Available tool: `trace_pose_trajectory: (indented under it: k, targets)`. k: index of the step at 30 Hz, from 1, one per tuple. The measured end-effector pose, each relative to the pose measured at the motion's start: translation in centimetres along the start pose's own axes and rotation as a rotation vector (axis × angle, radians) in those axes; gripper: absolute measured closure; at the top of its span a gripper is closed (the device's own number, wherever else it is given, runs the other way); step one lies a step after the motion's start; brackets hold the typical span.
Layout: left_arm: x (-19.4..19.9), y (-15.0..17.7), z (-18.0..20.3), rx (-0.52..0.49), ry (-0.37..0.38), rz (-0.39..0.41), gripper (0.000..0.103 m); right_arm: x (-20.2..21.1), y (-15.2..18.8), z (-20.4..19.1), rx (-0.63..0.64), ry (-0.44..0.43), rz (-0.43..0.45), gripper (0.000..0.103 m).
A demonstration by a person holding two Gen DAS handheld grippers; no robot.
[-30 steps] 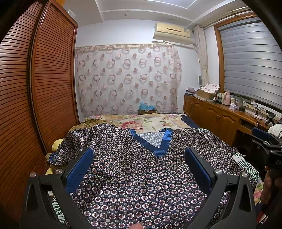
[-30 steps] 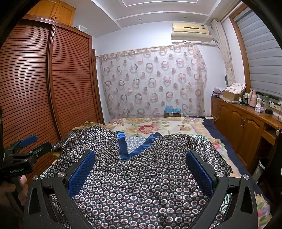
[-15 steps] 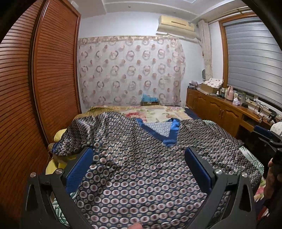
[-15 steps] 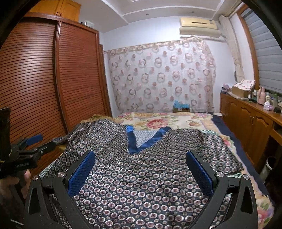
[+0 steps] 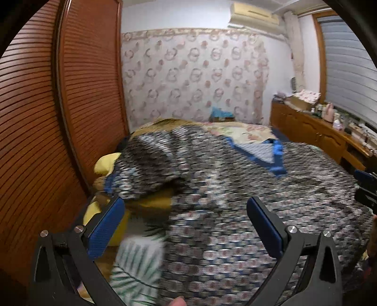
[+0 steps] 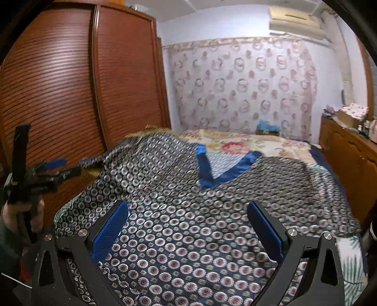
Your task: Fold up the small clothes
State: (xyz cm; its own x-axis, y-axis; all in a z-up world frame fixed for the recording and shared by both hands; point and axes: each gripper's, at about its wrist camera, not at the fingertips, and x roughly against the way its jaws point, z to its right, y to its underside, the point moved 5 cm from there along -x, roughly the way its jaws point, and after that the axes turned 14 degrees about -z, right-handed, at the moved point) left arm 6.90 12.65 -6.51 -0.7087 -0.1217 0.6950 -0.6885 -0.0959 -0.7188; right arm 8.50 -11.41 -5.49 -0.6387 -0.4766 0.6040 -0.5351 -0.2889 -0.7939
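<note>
Left claw (image 5: 186,220), right claw (image 6: 187,222) both gape wide, empty, over patterned shirt (image 6: 188,223) on bed (image 6: 254,144); looks light, silky, slippery; pinch sleeve (image 5: 146,164) at 10 o'clock.

1. Garment (image 6: 188,211) lies spread on the bed (image 6: 259,143), its neckline (image 6: 221,169) toward the far end.
2. Wardrobe (image 6: 82,82) stands left of the bed; cabinet (image 6: 348,150) stands right of it.
3. Curtain (image 6: 242,87) hangs behind the bed; air conditioner (image 6: 297,20) sits above the curtain, to the right.
4. Box (image 6: 268,128) rests at the far end of the bed, before the curtain.
5. Pillow (image 5: 106,162) lies at the left edge, between garment and wardrobe.
6. Left gripper (image 5: 186,219) and right gripper (image 6: 188,221) stand over the near part of the garment, the left one toward its left edge.
</note>
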Motion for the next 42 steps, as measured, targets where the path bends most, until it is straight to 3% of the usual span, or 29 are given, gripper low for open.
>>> trace_pose_trajectory:
  k: [3,8,15,23,27,31,36,40,42]
  targets:
    - [-1.6,-0.1,-2.5,0.03,-0.012,-0.035,0.001,-1.9,-0.4,-0.3,0.02,-0.017,-0.033,0.003]
    - [-4.4,-0.5,-5.8,0.08,0.006,-0.099,0.021,-4.2,-1.0,-0.3,0.042,-0.03,-0.074,0.003]
    - [-7.6,-0.8,-8.0,0.089,0.007,-0.195,0.038,-5.3,-1.3,0.1,0.062,-0.021,-0.112,0.003]
    - [-7.9,-1.6,-9.3,0.095,0.038,-0.188,0.056,-5.9,-0.9,-0.1,0.054,-0.014,-0.127,0.003]
    - [-7.4,-2.6,-9.8,0.102,0.042,-0.163,0.06,-5.9,-0.9,-0.4,0.054,-0.009,-0.124,0.003]
    - [-7.0,-3.8,-10.0,0.087,0.026,-0.137,0.073,-6.2,-0.8,-0.8,0.064,-0.001,-0.116,0.003]
    - [-6.0,-5.0,-10.1,0.103,0.011,-0.131,0.071,-6.2,-0.8,-0.6,0.057,-0.006,-0.118,0.003]
    - [-4.9,-4.7,-9.9,0.118,0.051,-0.113,0.053,-6.2,-0.7,-0.5,0.055,-0.01,-0.119,0.003]
    - [-5.0,-4.4,-9.6,0.132,0.102,-0.125,0.053,-6.2,-0.7,-0.4,0.053,-0.009,-0.12,0.003]
